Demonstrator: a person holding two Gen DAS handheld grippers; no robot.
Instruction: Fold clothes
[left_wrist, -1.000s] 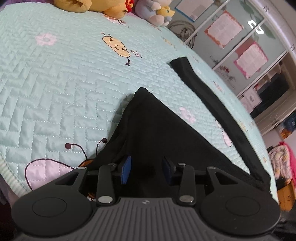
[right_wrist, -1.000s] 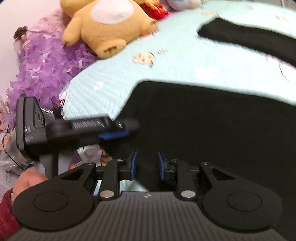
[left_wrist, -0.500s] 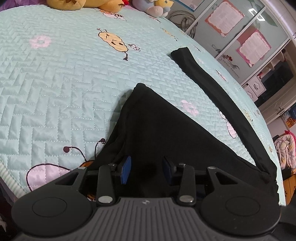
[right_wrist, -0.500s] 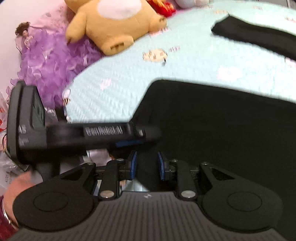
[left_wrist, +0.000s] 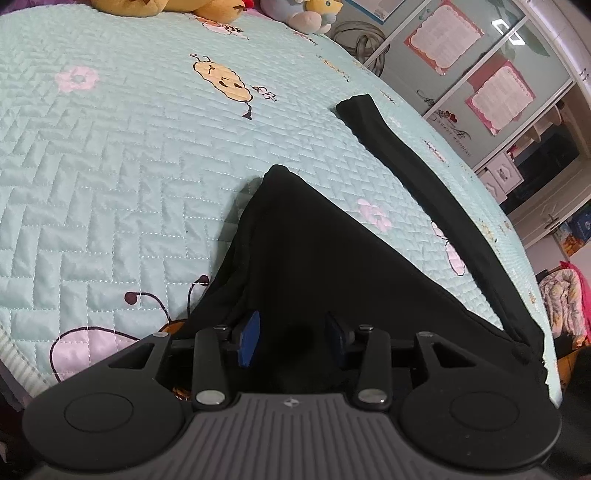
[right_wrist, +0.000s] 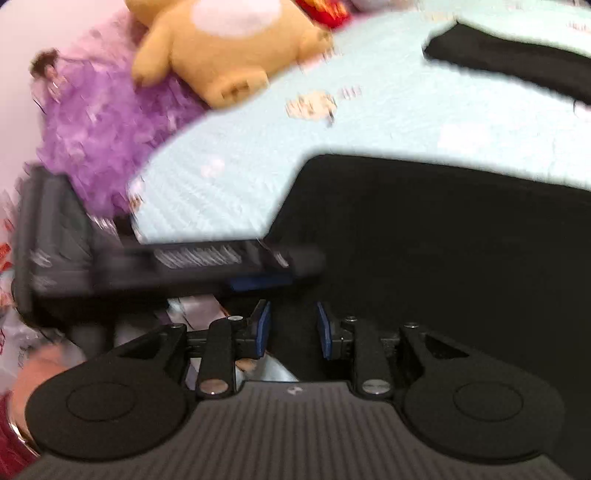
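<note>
Between the blue fingers (left_wrist: 248, 343) of the left gripper (left_wrist: 291, 341) lies black cloth, and the fingers stand apart, not visibly pinching it, though the dark fabric hides whether a fold rises between them. Those of the right gripper (right_wrist: 291, 332) are apart too and easing wider at this moment, with black fabric under and between them but no pad seen pressing on it. Both tools hang over the near edge of the black garment (left_wrist: 332, 266), which lies spread on the bed (left_wrist: 110, 155): a broad dark panel tapering to a rounded corner, and a long narrow strip (left_wrist: 424, 173), probably a sleeve or leg, running away across the quilt and joining the panel near the bed's right edge. From the right wrist view the left gripper (right_wrist: 258, 264) shows blurred at the garment's near left corner, a hand (right_wrist: 33, 373) gripping its handle. I judge the cloth to be light, soft and limp, likely a knit: it will sag and drape when lifted, give no resistance, and may drag on the quilted cover rather than slide. Best taken at its hem or corners, one in each gripper, with a real pinch of doubled edge so it cannot slip out. Beyond, a tan plush bear (right_wrist: 229, 48) and purple frills (right_wrist: 103, 122) sit at the far end, well apart from the garment.
</note>
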